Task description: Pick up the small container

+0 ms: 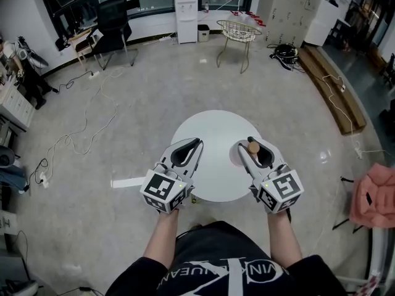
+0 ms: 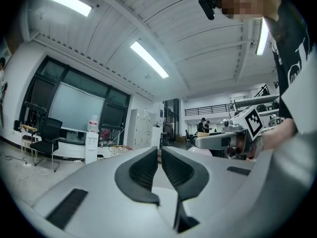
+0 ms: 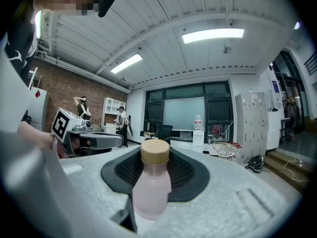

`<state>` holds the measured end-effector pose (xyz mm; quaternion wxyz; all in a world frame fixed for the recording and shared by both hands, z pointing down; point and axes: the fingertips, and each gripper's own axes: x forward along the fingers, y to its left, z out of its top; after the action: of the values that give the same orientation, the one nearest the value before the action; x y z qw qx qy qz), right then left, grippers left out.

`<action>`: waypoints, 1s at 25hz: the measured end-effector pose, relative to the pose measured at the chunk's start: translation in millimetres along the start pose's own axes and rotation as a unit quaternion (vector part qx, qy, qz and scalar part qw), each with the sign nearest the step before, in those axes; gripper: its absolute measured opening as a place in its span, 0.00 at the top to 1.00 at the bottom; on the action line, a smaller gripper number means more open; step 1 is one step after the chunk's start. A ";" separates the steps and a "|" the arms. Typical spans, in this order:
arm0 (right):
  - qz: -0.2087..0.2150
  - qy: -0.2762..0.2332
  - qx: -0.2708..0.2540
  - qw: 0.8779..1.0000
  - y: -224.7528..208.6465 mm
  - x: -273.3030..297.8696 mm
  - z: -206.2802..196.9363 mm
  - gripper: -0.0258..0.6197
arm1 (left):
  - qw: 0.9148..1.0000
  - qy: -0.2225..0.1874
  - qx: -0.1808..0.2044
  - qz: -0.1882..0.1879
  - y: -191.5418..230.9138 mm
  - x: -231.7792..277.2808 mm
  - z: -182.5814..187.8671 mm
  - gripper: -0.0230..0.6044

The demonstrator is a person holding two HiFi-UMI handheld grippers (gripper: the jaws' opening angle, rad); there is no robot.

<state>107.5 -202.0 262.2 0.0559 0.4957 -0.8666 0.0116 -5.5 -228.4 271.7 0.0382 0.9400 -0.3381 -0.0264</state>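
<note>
The small container is a pale pink bottle (image 3: 150,190) with a tan cap (image 1: 253,147). It stands upright between the dark pads of my right gripper (image 3: 156,165), which is shut on its body. In the head view the right gripper (image 1: 252,145) hovers over the right side of the round white table (image 1: 210,128). My left gripper (image 1: 197,143) is level with it over the table's left side. Its jaws are shut, tips together, with nothing between them (image 2: 159,152). Each gripper shows in the other's view.
The table stands on a grey floor with cables (image 1: 80,134) trailing at the left. A wire chair (image 1: 237,32), a water dispenser (image 1: 186,14) and an office chair (image 1: 114,23) stand far behind. A wooden platform (image 1: 333,88) runs along the right.
</note>
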 end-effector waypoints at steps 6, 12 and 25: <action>0.005 -0.003 0.002 1.000 0.7 3.0 -0.1 0.76 | 1.000 0.000 0.003 0.007 2.8 -3.0 1.7 0.92; 0.013 -0.001 0.004 1.000 0.6 3.8 -1.7 0.76 | 1.000 0.003 0.006 0.013 2.0 -3.3 2.2 0.92; 0.007 0.000 0.007 1.000 -6.4 -3.6 -7.1 0.76 | 1.000 0.010 0.004 0.011 -5.8 0.8 -5.1 0.92</action>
<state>115.4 -201.6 268.6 0.0524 0.4896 -0.8702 0.0183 -0.8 -224.2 276.2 0.0381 0.9367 -0.3478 -0.0156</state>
